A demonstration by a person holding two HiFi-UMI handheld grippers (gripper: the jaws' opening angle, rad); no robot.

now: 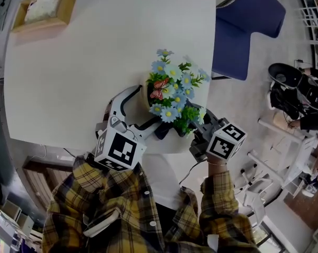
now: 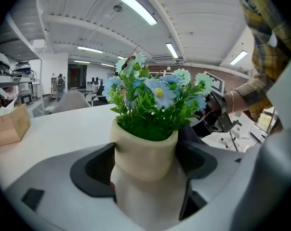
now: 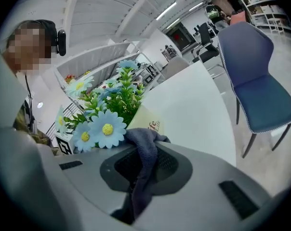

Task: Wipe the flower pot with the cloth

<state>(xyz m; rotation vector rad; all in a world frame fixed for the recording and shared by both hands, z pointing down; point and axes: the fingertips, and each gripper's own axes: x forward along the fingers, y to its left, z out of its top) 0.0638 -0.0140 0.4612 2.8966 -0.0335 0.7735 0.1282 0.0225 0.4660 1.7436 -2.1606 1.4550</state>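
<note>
A cream flower pot with blue daisies and green leaves stands near the front edge of the white table. My left gripper holds it from the left. In the left gripper view the pot fills the gap between the jaws, and both dark pads press on its sides. My right gripper comes in from the right, partly hidden under the foliage. It is shut on a dark grey-blue cloth, whose bunched upper end lies against the pot's side. In the head view the cloth shows dark at the pot's foot.
A wooden tissue box sits at the table's far left corner. A blue chair stands past the table's right edge. The pot stands close to the rounded front edge of the table. Office gear lies on the floor at the right.
</note>
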